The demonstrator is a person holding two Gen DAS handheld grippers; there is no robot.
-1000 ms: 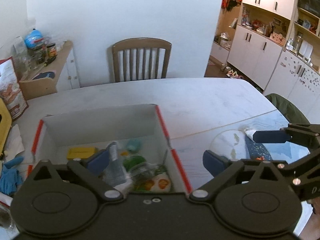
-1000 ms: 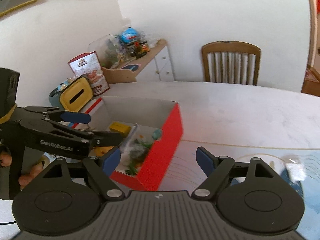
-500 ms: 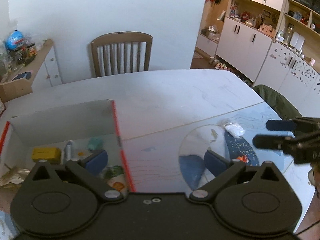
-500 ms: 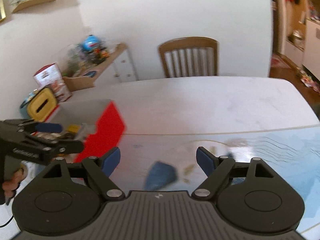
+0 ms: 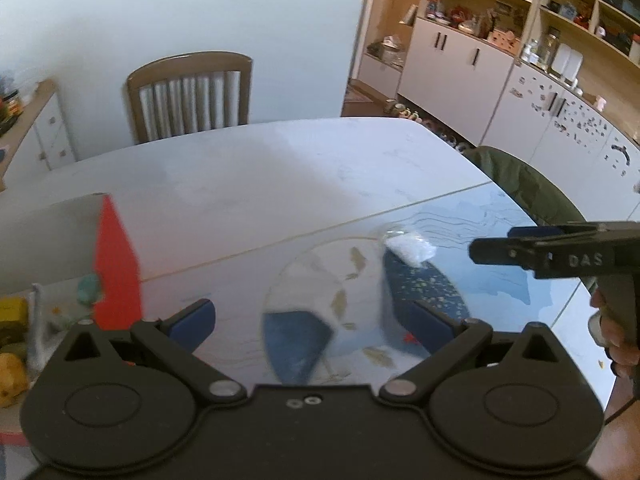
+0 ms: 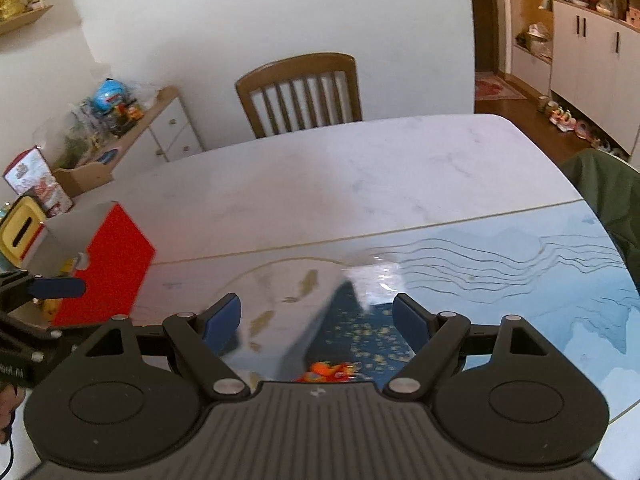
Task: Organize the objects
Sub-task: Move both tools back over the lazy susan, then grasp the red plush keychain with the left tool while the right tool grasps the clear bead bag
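Though blur smears the box (image 5: 116, 264) at the left table (image 5: 248, 184) edge and hides most of its contents, we see a small white bag (image 5: 410, 249) on the blue mat (image 6: 520, 272). Our left gripper (image 5: 308, 320) and right gripper (image 6: 316, 320) are both spread, holding nothing.

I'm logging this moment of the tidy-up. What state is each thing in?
Left gripper: open, empty.
Right gripper: open, empty, above the mat.
Red box: open-topped, upright, with items inside.
Small white bag: lying on the table mat, ungrasped.
Table mat: flat on the table.
Wooden chair: upright, at the table's far side.
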